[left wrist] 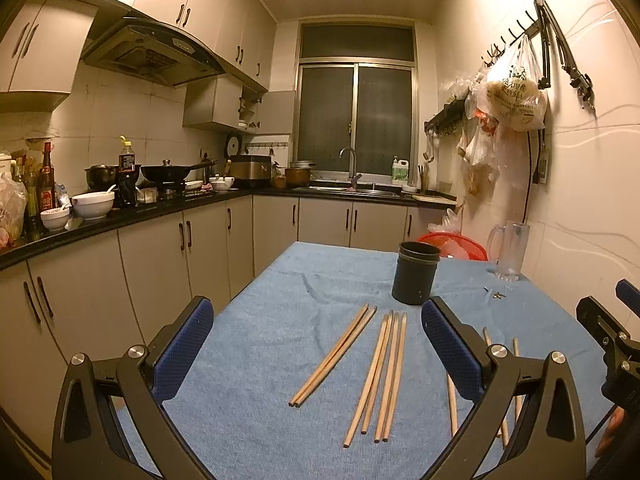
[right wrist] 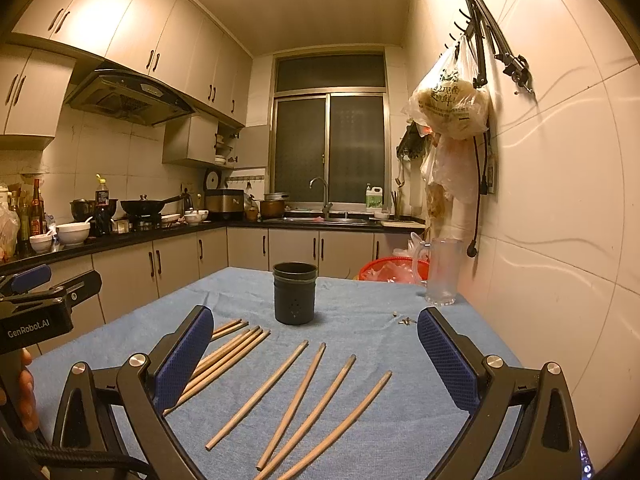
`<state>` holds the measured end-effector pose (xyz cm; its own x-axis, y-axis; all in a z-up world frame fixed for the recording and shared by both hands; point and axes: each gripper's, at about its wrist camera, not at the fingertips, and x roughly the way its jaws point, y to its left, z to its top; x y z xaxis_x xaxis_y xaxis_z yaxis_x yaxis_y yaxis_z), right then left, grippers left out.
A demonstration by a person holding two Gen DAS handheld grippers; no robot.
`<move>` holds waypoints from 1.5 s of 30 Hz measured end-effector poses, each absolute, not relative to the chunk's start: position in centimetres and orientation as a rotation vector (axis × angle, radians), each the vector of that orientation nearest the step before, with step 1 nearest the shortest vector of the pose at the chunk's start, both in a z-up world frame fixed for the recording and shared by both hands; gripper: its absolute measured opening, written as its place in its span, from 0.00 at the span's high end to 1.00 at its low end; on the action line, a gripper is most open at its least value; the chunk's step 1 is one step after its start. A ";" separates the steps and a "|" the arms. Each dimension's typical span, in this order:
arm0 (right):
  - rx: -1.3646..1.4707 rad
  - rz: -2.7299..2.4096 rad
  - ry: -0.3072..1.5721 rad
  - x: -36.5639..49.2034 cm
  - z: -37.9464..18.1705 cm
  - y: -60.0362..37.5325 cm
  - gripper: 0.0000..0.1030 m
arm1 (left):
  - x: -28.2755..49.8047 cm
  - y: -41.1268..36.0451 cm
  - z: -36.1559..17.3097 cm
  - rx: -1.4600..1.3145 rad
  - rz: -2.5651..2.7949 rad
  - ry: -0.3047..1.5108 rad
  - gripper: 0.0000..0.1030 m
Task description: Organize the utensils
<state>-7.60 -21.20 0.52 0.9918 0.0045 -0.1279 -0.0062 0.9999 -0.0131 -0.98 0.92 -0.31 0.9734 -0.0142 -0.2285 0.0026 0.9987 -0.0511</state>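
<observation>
You're holding both tongs spread wide, gripping nothing. Chopsticks (right wrist: 304,396) lying flat on blue cloth (right wrist: 360,312), long axes running away from you toward dark cup (right wrist: 295,294). Right tongs (right wrist: 316,356) hovering directly over four loose sticks; left tongs (left wrist: 318,344) facing other bunch (left wrist: 380,372).

The right tool's finger (left wrist: 452,354) hides parts of two chopsticks (left wrist: 452,404). The small bits (right wrist: 405,321) near the glass jug (right wrist: 442,272) are too small to tell. The cup (right wrist: 295,294) hides its inside.
</observation>
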 end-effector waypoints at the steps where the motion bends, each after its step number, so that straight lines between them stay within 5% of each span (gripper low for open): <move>1: -0.014 0.005 0.129 -7.6 0.6 -21.2 0.00 | -1.0 1.0 -0.3 -0.051 -0.009 0.231 0.00; 45: -0.019 -0.007 0.269 -3.5 0.3 -22.4 0.00 | 2.7 -0.2 -1.9 0.015 -0.010 0.368 0.00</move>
<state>-3.49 -22.41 0.35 0.9640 -0.0099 -0.2656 0.0049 0.9998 -0.0197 2.66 -0.17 -1.85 0.9332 -0.0072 -0.3593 0.0127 0.9998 0.0129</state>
